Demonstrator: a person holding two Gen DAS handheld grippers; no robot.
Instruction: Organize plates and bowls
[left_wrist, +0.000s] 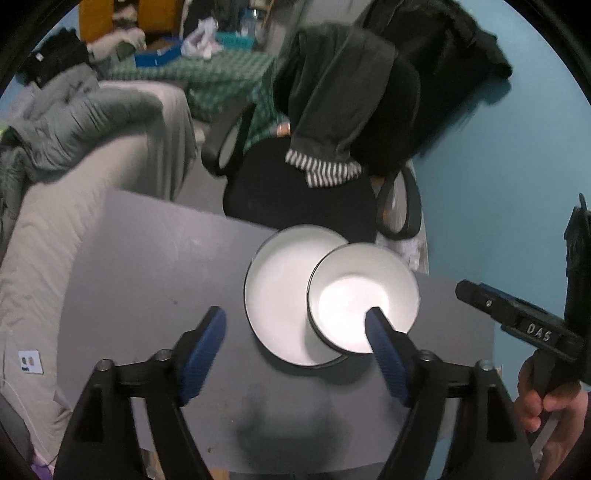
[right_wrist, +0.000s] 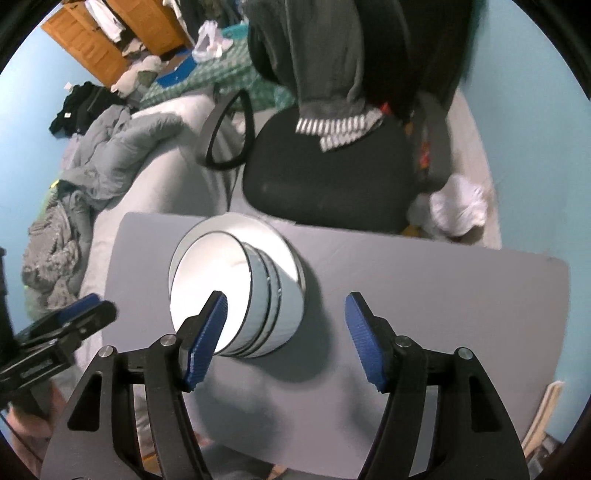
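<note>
Bowls stacked on plates on my grey worktop, both jaws spread wide.

From my left gripper (left_wrist: 295, 321) I see a white bowl (left_wrist: 364, 299) sitting on a white plate (left_wrist: 280, 295), offset toward the plate's 3 o'clock edge; my jaws hang above them, holding nothing. From my right gripper (right_wrist: 286, 314) the bowls (right_wrist: 236, 291) show as a nested stack on the plate (right_wrist: 280, 247), at 10 o'clock from the gap between my jaws, which grip nothing. A black chair (right_wrist: 328, 177) draped with clothes stands past the worktop (right_wrist: 443, 295) at 12 o'clock.
</note>
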